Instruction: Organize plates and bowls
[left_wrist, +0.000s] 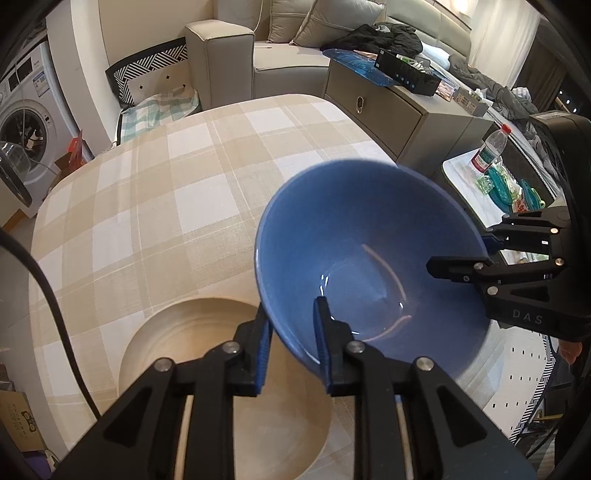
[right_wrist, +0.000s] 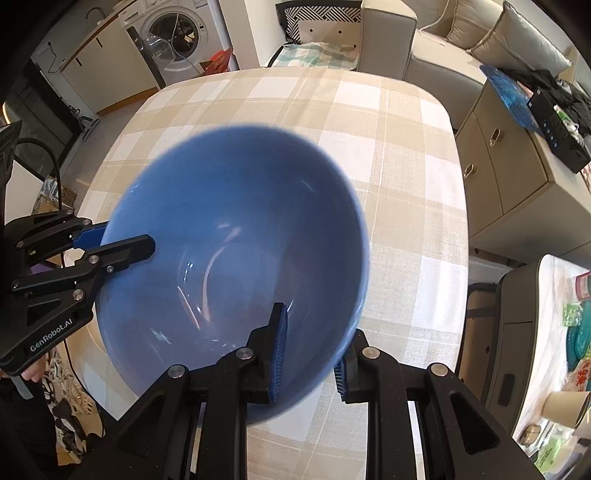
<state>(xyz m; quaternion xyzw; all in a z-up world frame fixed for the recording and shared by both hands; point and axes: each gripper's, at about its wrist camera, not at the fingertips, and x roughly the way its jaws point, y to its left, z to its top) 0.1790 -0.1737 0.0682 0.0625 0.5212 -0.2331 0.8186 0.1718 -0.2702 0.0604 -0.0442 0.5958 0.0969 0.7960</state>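
Note:
A blue bowl (left_wrist: 369, 240) (right_wrist: 229, 240) hangs tilted over the checked table (left_wrist: 147, 184), its far rim blurred. My left gripper (left_wrist: 293, 347) (right_wrist: 125, 238) straddles the bowl's near-left rim, one finger inside and one outside, with a visible gap at the wall. My right gripper (right_wrist: 310, 354) (left_wrist: 460, 251) straddles the opposite rim the same way, its jaws loosely apart around the wall. A beige ridged plate (left_wrist: 192, 354) lies on the cloth below and to the left of the bowl, partly hidden by my left fingers.
A grey cabinet (left_wrist: 388, 110) and a sofa (left_wrist: 229, 55) stand past the table's far edge. A washing machine (left_wrist: 26, 122) is at far left. A side table with a water bottle (left_wrist: 489, 147) and packets sits to the right.

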